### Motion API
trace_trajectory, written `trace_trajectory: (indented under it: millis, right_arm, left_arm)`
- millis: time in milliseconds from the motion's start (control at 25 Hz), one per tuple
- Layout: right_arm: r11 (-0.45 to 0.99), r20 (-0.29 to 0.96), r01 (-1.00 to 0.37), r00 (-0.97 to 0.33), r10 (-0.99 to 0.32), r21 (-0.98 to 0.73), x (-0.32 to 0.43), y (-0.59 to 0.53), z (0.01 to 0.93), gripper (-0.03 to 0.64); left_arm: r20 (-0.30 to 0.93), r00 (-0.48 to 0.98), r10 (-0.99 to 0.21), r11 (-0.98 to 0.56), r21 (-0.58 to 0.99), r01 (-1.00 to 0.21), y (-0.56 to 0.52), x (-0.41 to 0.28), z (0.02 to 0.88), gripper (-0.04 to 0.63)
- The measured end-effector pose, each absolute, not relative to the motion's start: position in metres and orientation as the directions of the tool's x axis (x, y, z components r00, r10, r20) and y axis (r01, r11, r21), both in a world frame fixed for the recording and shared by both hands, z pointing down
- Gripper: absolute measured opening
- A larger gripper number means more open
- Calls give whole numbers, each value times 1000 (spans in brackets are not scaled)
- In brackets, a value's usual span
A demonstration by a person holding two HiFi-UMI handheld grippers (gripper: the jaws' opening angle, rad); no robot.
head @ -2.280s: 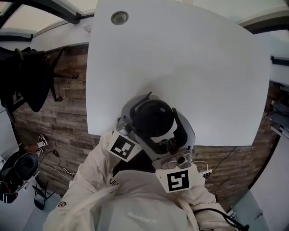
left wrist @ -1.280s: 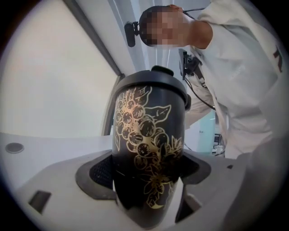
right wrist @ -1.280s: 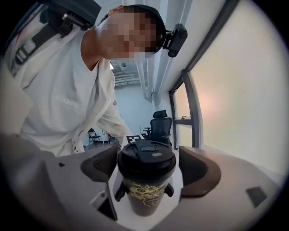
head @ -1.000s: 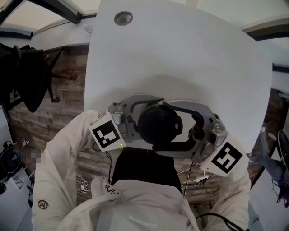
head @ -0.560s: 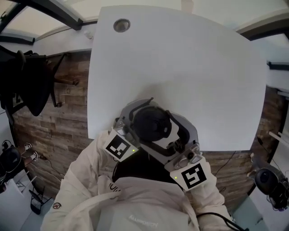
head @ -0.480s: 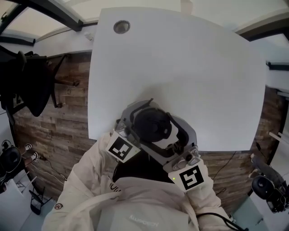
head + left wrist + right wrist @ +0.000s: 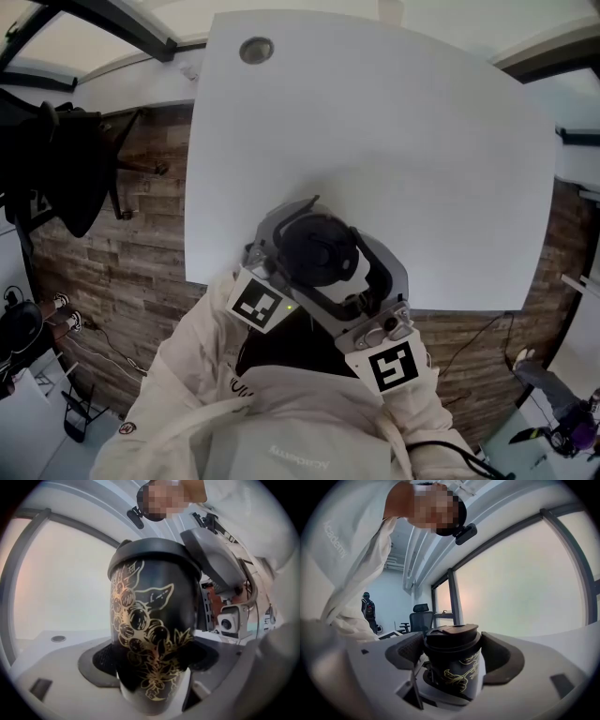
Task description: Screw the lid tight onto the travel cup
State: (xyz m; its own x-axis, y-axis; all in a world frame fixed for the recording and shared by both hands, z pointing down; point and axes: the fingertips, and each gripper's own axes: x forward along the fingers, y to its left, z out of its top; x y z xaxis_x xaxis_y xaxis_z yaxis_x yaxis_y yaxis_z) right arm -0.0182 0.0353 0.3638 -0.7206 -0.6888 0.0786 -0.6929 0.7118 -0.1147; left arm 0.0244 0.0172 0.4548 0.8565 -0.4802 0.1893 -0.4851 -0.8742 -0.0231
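A black travel cup (image 7: 150, 634) with a gold flower pattern stands upright in the air at the table's near edge. My left gripper (image 7: 152, 656) is shut on the lower part of the cup's body. The black lid (image 7: 452, 637) sits on the cup (image 7: 457, 674), and my right gripper (image 7: 452, 651) is shut on the lid, one pad on each side. In the head view the lid (image 7: 319, 251) shows from above, with the left gripper (image 7: 314, 230) coming in from the lower left and the right gripper (image 7: 328, 272) from the lower right. One of the right gripper's fingers (image 7: 213, 559) shows beside the lid.
A white table (image 7: 394, 141) with a round grommet (image 7: 256, 50) stretches away from the cup. Wood-look floor lies on both sides, with dark furniture (image 7: 66, 159) at the left. An office chair (image 7: 420, 616) and a standing person (image 7: 368, 609) are far behind.
A second ago the grippers stood out to the left and right of the cup. Both have swung in toward the person's chest, the right one more. The cup stays between them.
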Motion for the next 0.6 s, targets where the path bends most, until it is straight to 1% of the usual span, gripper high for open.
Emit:
trace_trajectory:
  millis: [200, 360, 600]
  right_arm:
    - [729, 75, -677, -736, -673, -100, -18, 36, 364, 399]
    - [737, 80, -670, -743, -665, -95, -17, 36, 365, 400]
    - [751, 101, -653, -757, -645, -97, -10, 42, 367, 400]
  left_arm:
    - [202, 866, -457, -886, -19, -464, 18, 26, 455, 400]
    - [252, 866, -432, -897, -18, -442, 22, 20, 460, 400]
    - [295, 846, -444, -883, 16, -469, 36, 5, 468, 399]
